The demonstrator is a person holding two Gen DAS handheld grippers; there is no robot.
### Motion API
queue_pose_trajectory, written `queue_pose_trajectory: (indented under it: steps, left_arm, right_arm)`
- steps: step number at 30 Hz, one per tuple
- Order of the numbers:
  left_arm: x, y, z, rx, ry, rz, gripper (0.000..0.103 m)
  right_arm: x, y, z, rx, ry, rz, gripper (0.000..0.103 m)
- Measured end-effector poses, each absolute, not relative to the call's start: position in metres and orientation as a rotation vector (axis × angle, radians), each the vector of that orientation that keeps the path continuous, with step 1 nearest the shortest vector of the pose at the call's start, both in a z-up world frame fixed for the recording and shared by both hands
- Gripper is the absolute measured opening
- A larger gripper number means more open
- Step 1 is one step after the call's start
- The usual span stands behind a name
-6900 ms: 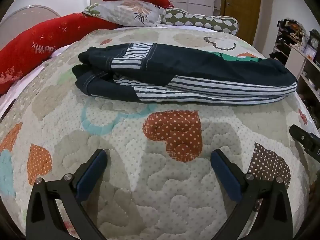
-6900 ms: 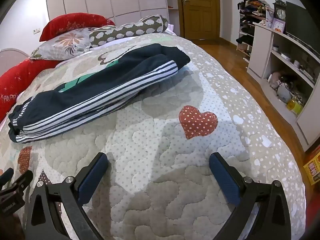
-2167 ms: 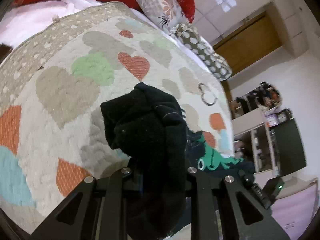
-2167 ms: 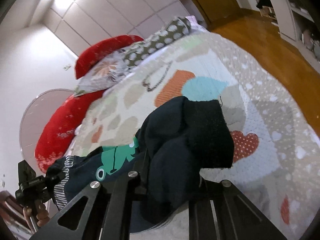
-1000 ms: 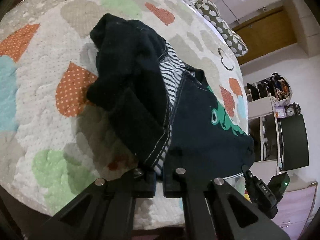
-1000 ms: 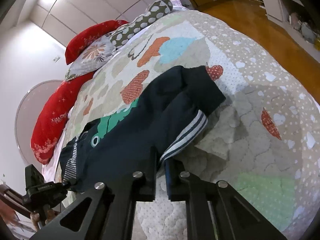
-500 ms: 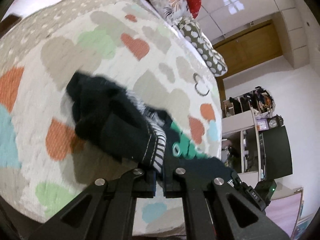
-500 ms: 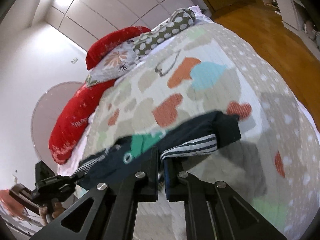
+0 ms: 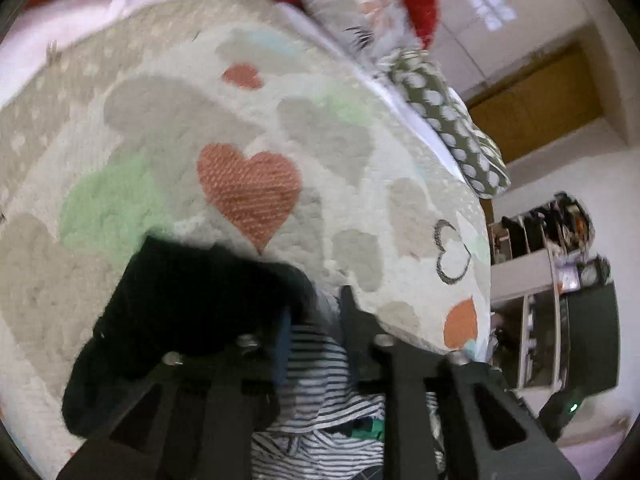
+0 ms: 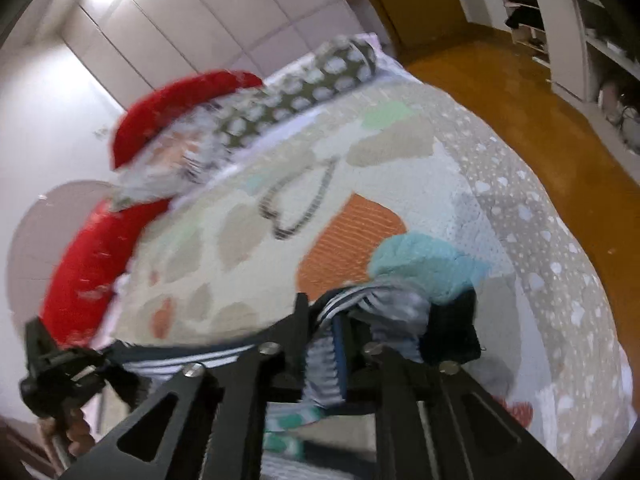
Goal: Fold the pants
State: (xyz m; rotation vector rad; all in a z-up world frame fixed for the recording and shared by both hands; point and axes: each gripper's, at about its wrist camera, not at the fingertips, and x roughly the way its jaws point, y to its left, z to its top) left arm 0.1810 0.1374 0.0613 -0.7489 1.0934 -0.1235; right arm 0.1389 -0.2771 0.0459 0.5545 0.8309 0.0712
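Both tools clenched on dark blue striped pants: left tool, right tool. Pants lifted above heart-patterned quilted bed, probably to spread them flat for folding.

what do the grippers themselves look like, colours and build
Both match: the left gripper and right gripper have matte black angular frames with triangular cut-outs, silver screw heads at the joints, and blue finger pads. A bare hand holds the left one; no sleeves or cables visible.
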Motion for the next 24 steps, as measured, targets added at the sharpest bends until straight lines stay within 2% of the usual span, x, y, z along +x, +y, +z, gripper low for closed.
queue_pose_trajectory:
  steps: [1,2,3,5,10,17,21,22,23,24]
  left_arm:
    - [0.18,0.14,0.059,-0.778,1.097,-0.151,0.042]
    - [0.178,0.144,0.059,-0.8,1.089,-0.19,0.051]
    - [0.175,0.146,0.061,-0.803,1.077,-0.213,0.054]
    - [0.169,0.152,0.07,-0.818,1.048,-0.26,0.063]
    - [0.124,0.175,0.092,-0.786,0.967,-0.267,0.083]
    - [0.071,0.21,0.04,-0.72,1.057,-0.063,0.084]
    - [0.065,0.195,0.021,-0.643,1.063,0.002,0.084]
    - [0.066,0.185,0.023,-0.587,1.063,0.003,0.075]
    - [0.069,0.176,0.024,-0.546,1.079,-0.01,0.033]
    - [0.072,0.168,0.022,-0.521,1.113,-0.01,0.015]
  right_arm:
    - [0.144,-0.277,0.042,0.541,0.847,0.063,0.023]
    - [0.144,-0.279,0.04,0.538,0.848,0.061,0.031]
    - [0.142,-0.282,0.04,0.544,0.837,0.064,0.046]
    - [0.133,-0.29,0.041,0.568,0.801,0.068,0.068]
    - [0.104,-0.313,0.037,0.608,0.808,0.045,0.068]
    - [0.022,-0.328,0.013,0.586,0.839,0.053,0.068]
    - [-0.014,-0.319,0.002,0.555,0.837,0.056,0.068]
    - [-0.019,-0.313,-0.003,0.551,0.842,0.066,0.068]
    - [-0.02,-0.309,-0.007,0.549,0.85,0.069,0.068]
    - [-0.019,-0.304,-0.01,0.543,0.857,0.069,0.061]
